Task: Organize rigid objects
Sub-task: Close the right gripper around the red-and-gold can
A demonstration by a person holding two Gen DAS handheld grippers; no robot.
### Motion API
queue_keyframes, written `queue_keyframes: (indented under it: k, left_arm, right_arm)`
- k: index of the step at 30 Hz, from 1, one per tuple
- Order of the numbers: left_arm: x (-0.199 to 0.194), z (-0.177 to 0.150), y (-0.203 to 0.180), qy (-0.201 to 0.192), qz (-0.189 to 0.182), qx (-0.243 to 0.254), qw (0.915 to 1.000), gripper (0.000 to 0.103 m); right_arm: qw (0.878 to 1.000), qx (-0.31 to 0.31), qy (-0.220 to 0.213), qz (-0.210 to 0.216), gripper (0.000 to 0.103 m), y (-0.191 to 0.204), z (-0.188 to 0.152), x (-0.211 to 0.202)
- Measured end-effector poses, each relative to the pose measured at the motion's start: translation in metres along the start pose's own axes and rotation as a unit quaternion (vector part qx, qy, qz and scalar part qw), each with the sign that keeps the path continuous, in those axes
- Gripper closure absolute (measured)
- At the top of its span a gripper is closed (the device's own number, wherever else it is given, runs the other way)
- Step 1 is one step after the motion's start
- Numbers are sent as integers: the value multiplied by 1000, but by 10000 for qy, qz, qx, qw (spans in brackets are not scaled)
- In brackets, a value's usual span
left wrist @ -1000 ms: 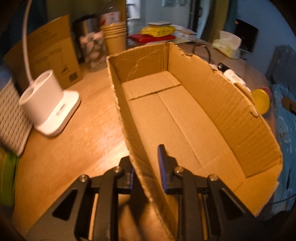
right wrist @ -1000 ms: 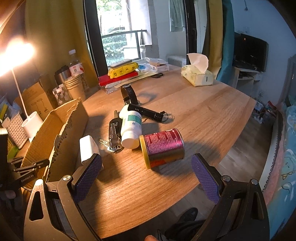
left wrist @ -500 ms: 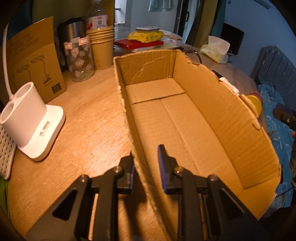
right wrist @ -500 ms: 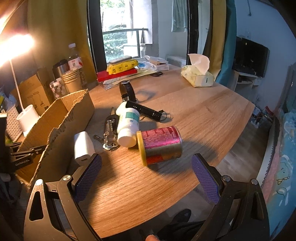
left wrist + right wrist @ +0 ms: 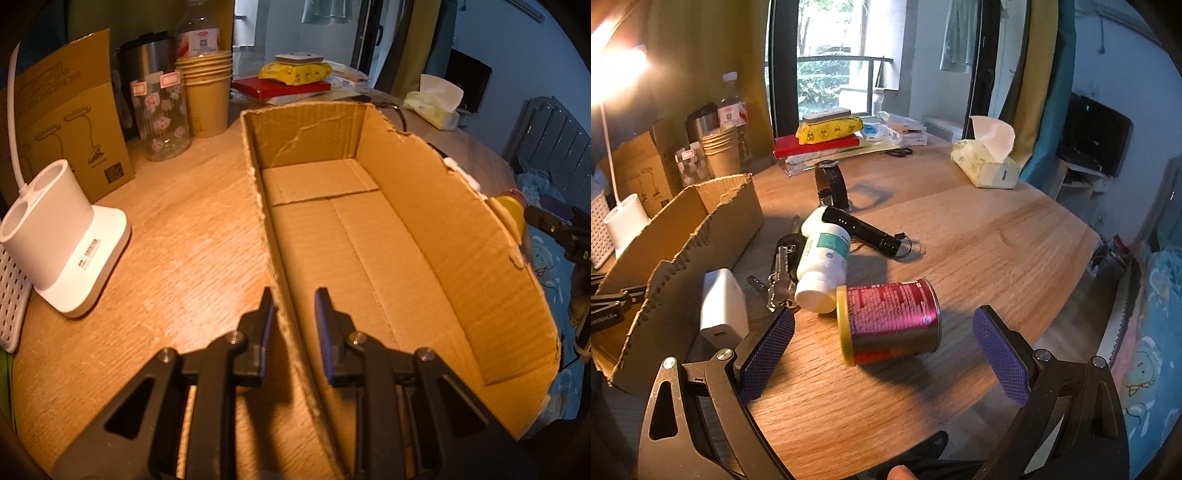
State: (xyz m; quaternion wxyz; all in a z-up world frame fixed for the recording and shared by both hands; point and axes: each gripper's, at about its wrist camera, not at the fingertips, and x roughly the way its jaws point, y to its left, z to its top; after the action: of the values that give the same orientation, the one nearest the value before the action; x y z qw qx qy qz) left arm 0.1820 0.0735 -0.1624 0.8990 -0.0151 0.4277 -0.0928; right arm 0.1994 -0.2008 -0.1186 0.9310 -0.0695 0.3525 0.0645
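An empty cardboard box [image 5: 443, 221] lies on the wooden table, and my left gripper [image 5: 294, 299] is shut on its near left wall, one finger inside and one outside. Right of the box [image 5: 701, 221] lie a white charger [image 5: 722, 306], keys [image 5: 779, 277], a white bottle [image 5: 823, 258], a black flashlight [image 5: 864, 230], a watch [image 5: 833, 182] and a magenta can [image 5: 892, 317] on its side. My right gripper [image 5: 884, 332] hangs open just above and in front of the can, with nothing held.
A white lamp base [image 5: 55, 236], a glass jar [image 5: 162, 114] and stacked paper cups [image 5: 207, 92] stand left of and behind the box. A tissue box [image 5: 986, 162] and a pile of books [image 5: 816, 146] sit at the back. The table's edge curves close on the right.
My right gripper has come forward and lower toward the can, still open. My left gripper keeps its hold on the box wall and has tipped up slightly.
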Motion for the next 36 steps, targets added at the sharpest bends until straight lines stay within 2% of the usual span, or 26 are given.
queue_keyframes:
  k: [11, 14, 17, 20, 28, 36]
  left_arm:
    - [0, 0, 0, 14, -25, -17, 10000, 81]
    - [0, 1, 0, 14, -25, -15, 10000, 81]
    - [0, 0, 0, 16, -33, -18, 10000, 81]
    - [0, 0, 0, 16, -34, -20, 10000, 81]
    - [0, 0, 0, 14, -29, -19, 10000, 81]
    - [0, 0, 1, 11, 18, -12, 10000, 81]
  right_arm:
    - [9995, 143, 189, 211, 5, -13, 2, 25]
    - [9993, 195, 200, 235, 16, -13, 2, 26]
    - [9991, 146, 267, 292, 17, -12, 1, 28]
    - [9990, 176, 249, 315, 36, -12, 0, 28]
    - [9991, 199, 167, 336, 36, -10, 0, 21]
    - [9990, 171, -85, 407, 36, -5, 7, -6]
